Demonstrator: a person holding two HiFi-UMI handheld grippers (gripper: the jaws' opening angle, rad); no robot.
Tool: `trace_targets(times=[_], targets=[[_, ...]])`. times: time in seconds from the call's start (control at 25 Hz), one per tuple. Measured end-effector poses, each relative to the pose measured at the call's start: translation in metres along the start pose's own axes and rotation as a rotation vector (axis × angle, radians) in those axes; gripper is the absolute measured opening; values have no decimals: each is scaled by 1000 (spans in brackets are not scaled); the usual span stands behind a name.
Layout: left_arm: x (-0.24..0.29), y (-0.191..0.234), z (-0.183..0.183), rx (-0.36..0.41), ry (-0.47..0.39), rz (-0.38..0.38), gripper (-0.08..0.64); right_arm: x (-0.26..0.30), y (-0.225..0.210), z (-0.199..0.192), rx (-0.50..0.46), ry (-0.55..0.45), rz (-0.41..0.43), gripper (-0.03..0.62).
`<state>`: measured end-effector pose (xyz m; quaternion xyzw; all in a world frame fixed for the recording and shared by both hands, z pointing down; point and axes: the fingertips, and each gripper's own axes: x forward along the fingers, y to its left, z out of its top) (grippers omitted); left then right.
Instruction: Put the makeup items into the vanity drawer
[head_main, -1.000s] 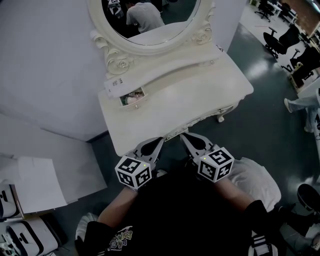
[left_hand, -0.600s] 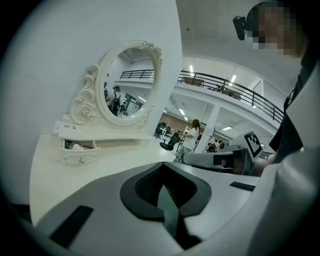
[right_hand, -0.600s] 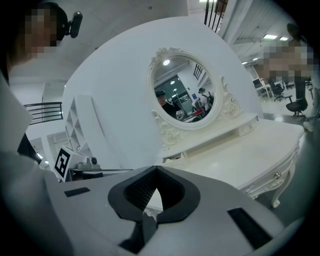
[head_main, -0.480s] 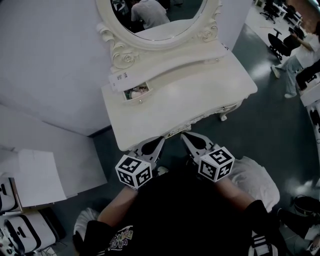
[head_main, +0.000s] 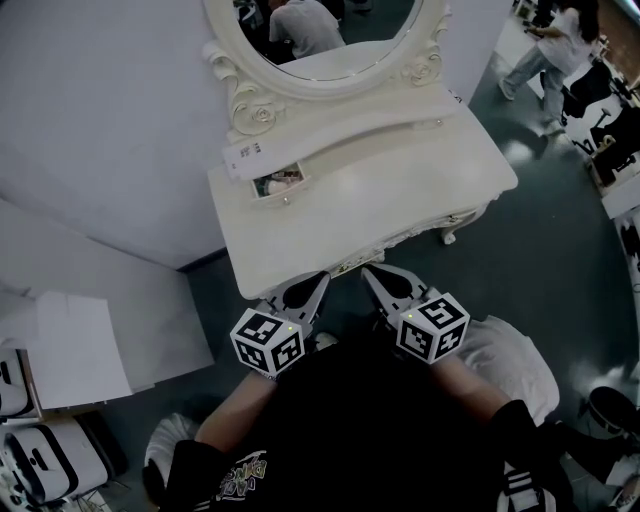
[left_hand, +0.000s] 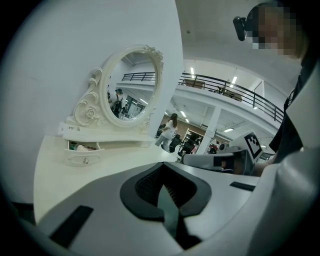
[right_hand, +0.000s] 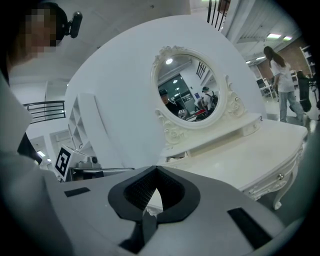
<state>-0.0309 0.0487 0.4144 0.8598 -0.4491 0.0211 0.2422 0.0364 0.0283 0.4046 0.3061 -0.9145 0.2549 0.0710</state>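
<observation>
Our left gripper (head_main: 318, 282) and right gripper (head_main: 370, 272) are shut, empty, at the near edge of the white carved vanity table (head_main: 380, 205). Far left, its small open drawer (head_main: 293, 190) holds makeup items (head_main: 277, 183), before the white-framed oval mirror (head_main: 325, 35); glossy dark floor (head_main: 540, 240) lies right.

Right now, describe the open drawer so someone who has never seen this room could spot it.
Find the white vanity table with the oval mirror. Below the mirror runs a low shelf; the drawer sits under its left end in the head view. It alone is pulled out, with items showing inside.
</observation>
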Motion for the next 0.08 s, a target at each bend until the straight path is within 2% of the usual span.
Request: trace_targets(times=[0.08], targets=[[-1,1,0,1,-2,0,2,1,1,0,-1,0,1,29]])
